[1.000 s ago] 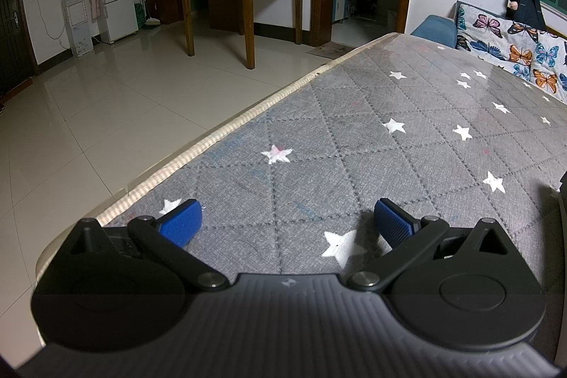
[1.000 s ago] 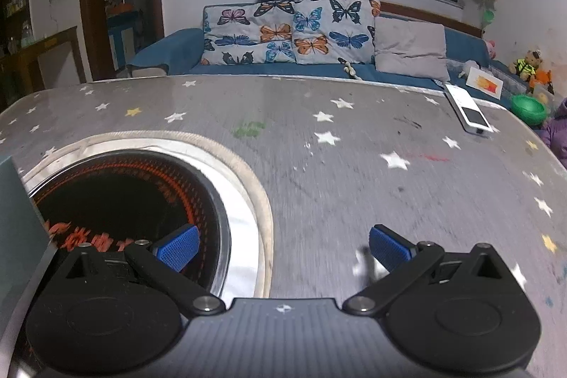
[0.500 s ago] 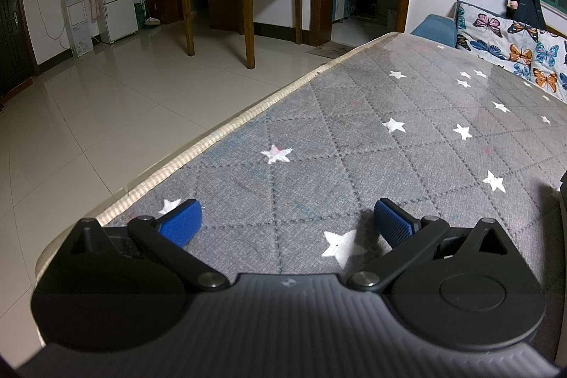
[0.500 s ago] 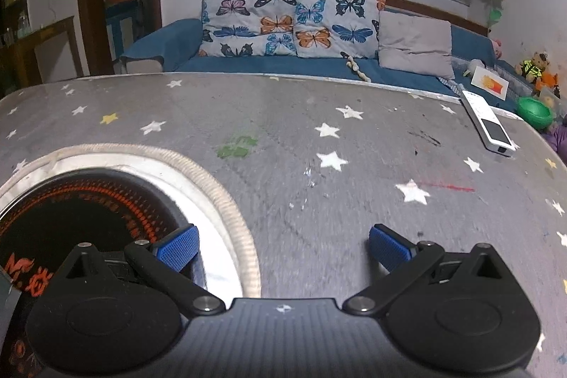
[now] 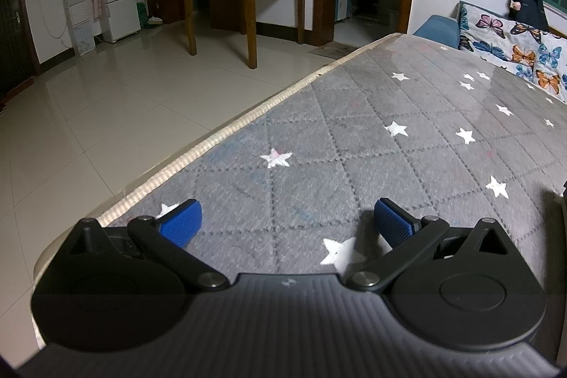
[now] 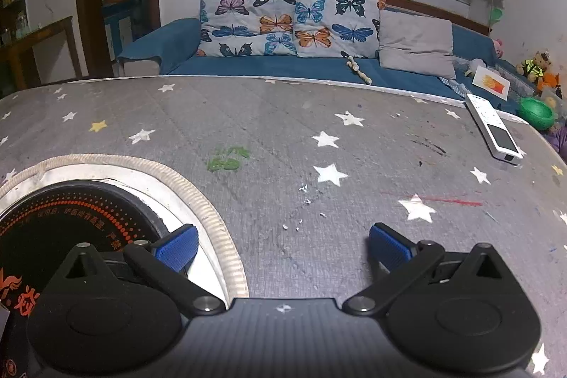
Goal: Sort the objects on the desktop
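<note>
Star-print tabletop [image 6: 354, 144], round hob [image 6: 63, 222] partly hidden, remote [image 6: 494, 126] perhaps overhanging.

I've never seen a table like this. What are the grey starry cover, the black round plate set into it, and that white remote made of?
The cover looks like quilted fabric: stitched diamond lines and woven texture, under a glossy, probably clear plastic sheet. The round plate seems to be smooth black glass or ceramic with orange print, inside a metal-looking ring. The remote appears to be hard white plastic with a glossy screen.

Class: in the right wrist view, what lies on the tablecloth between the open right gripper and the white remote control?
Only bare starred tablecloth lies between the right gripper and the remote control: printed stars, a red streak, crumbs.
</note>
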`<state>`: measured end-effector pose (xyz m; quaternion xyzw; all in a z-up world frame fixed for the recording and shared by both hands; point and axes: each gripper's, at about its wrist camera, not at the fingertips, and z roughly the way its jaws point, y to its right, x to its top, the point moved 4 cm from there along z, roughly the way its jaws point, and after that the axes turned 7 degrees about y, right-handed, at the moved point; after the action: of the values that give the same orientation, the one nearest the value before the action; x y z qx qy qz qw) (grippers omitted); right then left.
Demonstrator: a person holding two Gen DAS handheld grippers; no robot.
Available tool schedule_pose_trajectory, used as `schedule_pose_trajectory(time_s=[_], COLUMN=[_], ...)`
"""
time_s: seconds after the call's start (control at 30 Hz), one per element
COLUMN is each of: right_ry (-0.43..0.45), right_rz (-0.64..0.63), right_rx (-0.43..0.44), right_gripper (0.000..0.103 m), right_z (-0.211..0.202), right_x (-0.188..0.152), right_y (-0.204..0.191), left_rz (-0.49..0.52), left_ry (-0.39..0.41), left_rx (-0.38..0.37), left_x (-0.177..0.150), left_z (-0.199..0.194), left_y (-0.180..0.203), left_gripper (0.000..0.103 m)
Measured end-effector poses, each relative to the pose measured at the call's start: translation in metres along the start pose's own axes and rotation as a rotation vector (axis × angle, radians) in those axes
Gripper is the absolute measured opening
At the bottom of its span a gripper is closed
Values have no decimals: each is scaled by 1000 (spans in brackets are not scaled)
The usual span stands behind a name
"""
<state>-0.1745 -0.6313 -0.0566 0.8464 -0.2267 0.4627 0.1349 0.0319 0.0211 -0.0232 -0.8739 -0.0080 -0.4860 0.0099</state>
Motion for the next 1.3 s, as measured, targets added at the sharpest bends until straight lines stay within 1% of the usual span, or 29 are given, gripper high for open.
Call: schedule_pose_trajectory(time_s=[0.33, 0.57, 0.73, 0.97, 1.07, 1.3], right_ry=[7, 16, 16, 19, 16, 14], right_rz=[9, 60, 55, 77, 93, 82], right_rx=[1, -24, -35, -56, -49, -56], right_gripper=[103, 103, 103, 103, 103, 103], right_z=[-2, 0, 3, 2, 2, 1], right_x=[1, 2, 2, 1, 0, -2], right_y=[4, 18, 17, 23, 28, 27], left_rz=[-9, -18, -33, -36, -35, -33], left_ry=[0, 0, -1, 1, 0, 1], left_rx=[11, 18, 40, 40, 40, 41], left_x=[2, 4, 7, 5, 6, 5], left_z=[3, 4, 9, 9, 8, 7], left_y=[-1, -1, -2, -7, -7, -10], left_gripper=[103, 103, 103, 103, 103, 103])
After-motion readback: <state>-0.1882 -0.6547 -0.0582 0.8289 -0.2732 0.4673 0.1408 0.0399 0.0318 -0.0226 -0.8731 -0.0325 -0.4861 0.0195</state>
